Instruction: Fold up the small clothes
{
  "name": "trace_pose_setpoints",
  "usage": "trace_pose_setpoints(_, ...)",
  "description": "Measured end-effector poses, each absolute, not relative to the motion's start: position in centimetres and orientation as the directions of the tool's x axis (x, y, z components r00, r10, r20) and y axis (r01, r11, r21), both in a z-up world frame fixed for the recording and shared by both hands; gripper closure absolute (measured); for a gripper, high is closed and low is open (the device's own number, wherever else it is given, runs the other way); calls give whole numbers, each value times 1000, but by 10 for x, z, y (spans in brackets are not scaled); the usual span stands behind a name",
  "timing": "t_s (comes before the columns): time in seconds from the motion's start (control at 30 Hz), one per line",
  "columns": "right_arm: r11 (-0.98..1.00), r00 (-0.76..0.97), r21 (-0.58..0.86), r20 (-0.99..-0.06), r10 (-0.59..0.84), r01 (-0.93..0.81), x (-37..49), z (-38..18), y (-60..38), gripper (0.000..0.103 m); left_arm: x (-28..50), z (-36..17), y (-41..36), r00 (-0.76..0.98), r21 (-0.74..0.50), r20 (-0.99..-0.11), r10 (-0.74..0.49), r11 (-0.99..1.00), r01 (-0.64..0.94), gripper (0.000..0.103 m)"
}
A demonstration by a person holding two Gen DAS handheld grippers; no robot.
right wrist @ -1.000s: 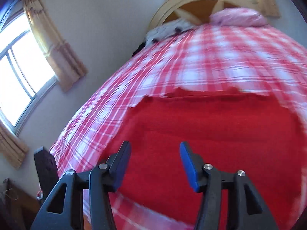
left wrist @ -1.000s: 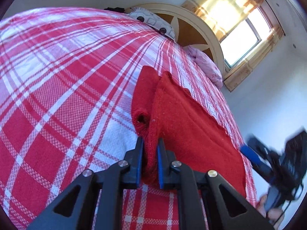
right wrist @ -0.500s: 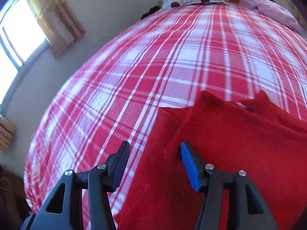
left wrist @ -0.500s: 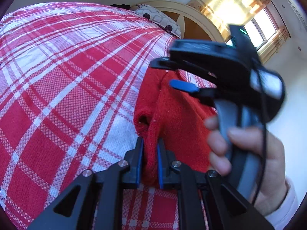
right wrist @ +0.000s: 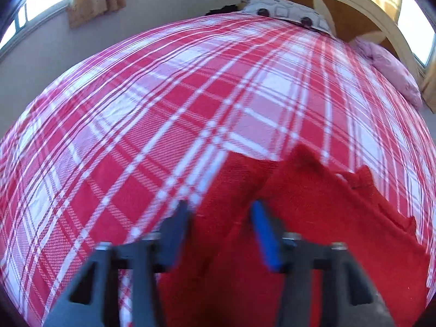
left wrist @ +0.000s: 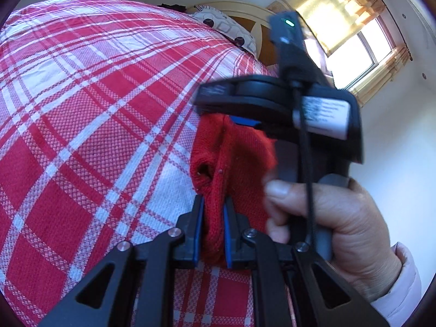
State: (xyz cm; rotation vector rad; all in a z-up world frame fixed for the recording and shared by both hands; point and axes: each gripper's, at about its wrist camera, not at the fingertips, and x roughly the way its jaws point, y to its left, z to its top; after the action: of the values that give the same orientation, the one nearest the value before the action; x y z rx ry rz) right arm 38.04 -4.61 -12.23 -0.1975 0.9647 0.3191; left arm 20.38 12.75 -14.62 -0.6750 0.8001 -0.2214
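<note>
Left wrist view: red knit garment (left wrist: 239,160) lies on the plaid bed (left wrist: 90,125), long axis 6 to 12 o'clock | left tool (left wrist: 212,226) pinched narrow on its near edge | right tool (right wrist: 219,226), half open, straddles the garment's (right wrist: 313,218) far corner fold, blurred

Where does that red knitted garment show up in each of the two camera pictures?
Left wrist view: the red garment sits centre-low, a fold of it pinched in the left gripper.
Right wrist view: it fills the lower right, under the open right gripper.
Shared landmark: the spotted pillow at the headboard.
</note>
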Motion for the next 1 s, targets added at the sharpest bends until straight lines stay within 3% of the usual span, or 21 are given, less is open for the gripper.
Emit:
trace_pose_setpoints(0.07,939,501,86,-827,254,-334,385,-120,-67,79,204,-146,127,687,-634,-588,-428,771,-62,89)
trace_pose_setpoints(0.2,929,471,209,-815,337,-304,389,-120,-80,85,204,-144,123,684,-617,-597,-419,785,-58,89)
trace_pose_setpoints(0.37,873,457,404,-744,488,-275,386,-108,-103,97,202,-144,125,686,-618,-592,-424,784,-49,89)
trace_pose_setpoints(0.73,745,538,623,-555,635,-238,361,-64,-165,98,186,-89,102,726,-560,-528,-440,823,91,89)
trace_pose_setpoints(1.0,713,570,680,-521,635,-173,347,-73,-210,98,181,-79,60,705,-517,-539,-462,842,156,89)
